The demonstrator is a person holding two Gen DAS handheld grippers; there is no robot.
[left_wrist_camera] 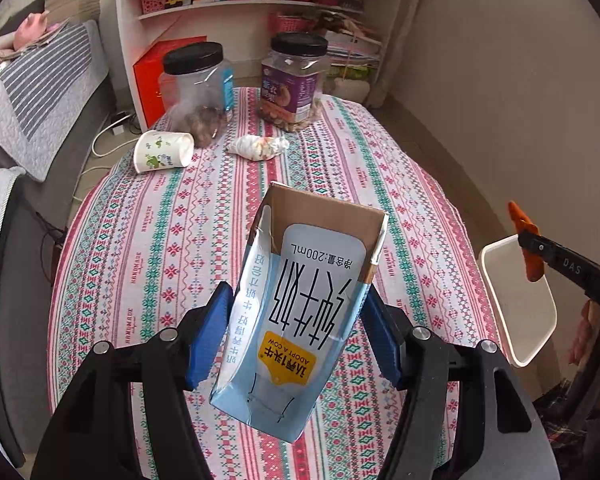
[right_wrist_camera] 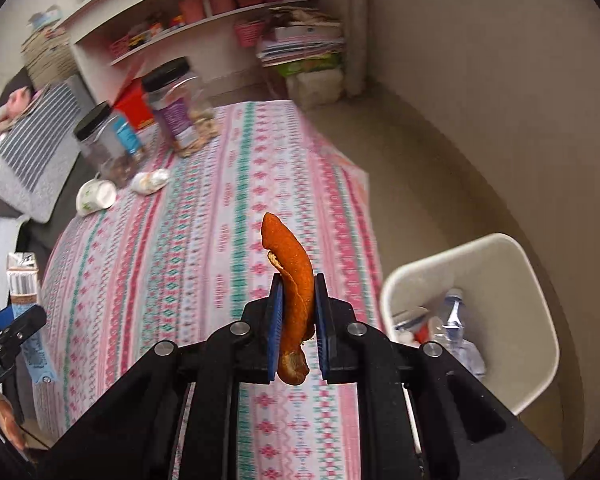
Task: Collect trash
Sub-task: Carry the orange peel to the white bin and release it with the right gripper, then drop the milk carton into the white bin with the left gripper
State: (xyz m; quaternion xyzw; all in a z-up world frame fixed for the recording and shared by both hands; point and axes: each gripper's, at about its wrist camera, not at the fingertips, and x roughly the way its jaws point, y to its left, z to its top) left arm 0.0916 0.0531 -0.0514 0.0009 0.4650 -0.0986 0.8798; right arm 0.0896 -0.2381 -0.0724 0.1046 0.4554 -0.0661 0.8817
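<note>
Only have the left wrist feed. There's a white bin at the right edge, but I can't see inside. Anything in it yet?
Observer: Yes. The white plastic bin already holds a crushed clear plastic bottle and some crumpled wrappers.
Operator: The right hand-held gripper, is it actually clamped on that orange thing?
Observer: Yes, the right hand-held gripper is shut on a curled orange peel strip, both blue pads against it.
Operator: Is it over the bin?
Observer: Not yet. From the right wrist view the peel hangs over the striped patterned tablecloth, with the bin off to its right.
</note>
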